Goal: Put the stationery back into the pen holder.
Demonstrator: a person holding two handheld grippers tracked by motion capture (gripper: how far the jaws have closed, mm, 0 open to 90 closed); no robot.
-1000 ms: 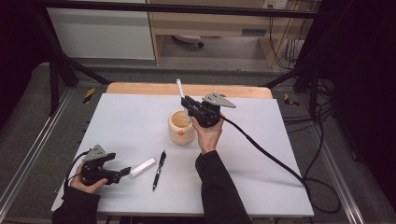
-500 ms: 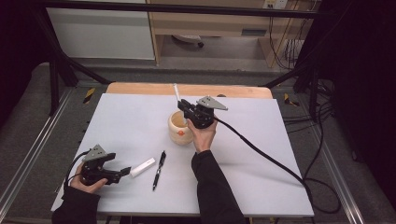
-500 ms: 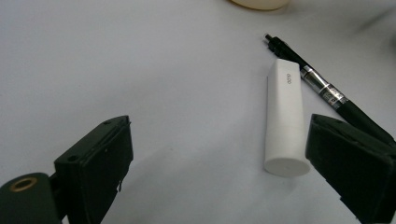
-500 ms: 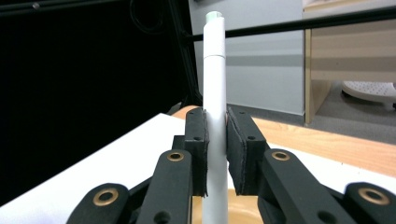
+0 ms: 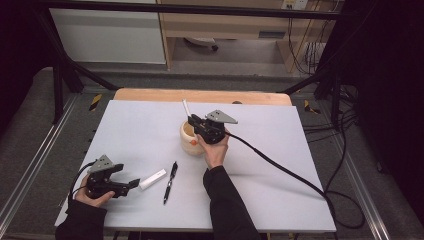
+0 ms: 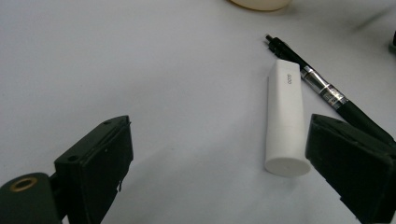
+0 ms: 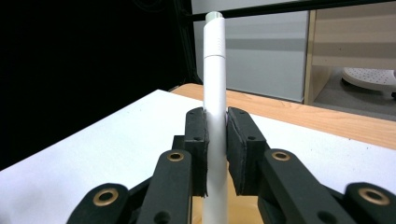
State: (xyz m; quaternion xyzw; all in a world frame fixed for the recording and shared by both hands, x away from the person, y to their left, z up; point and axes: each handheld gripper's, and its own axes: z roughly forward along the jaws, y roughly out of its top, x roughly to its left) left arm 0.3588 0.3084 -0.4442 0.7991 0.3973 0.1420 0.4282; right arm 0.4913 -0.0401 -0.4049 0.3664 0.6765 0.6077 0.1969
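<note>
My right gripper (image 5: 192, 120) is shut on a white pen (image 5: 186, 107) and holds it upright over the tan wooden cup (image 5: 189, 138) in the middle of the table. In the right gripper view the white pen (image 7: 215, 93) stands clamped between the two pads, its lower end over the cup's mouth. My left gripper (image 5: 134, 183) rests open near the front left of the table. In the left gripper view a short white cap (image 6: 285, 116) lies just inside the right-hand jaw, touching neither pad, and a black pen (image 6: 322, 86) lies beside it.
The white table top (image 5: 280, 150) has a wooden strip (image 5: 150, 95) along its far edge. The right gripper's black cable (image 5: 280, 165) runs across the right half and off the table's right side. The black pen (image 5: 169, 181) lies in front of the cup.
My right gripper has come down and a little to the left with the white pen, closer over the cup. The left gripper has stayed where it was.
</note>
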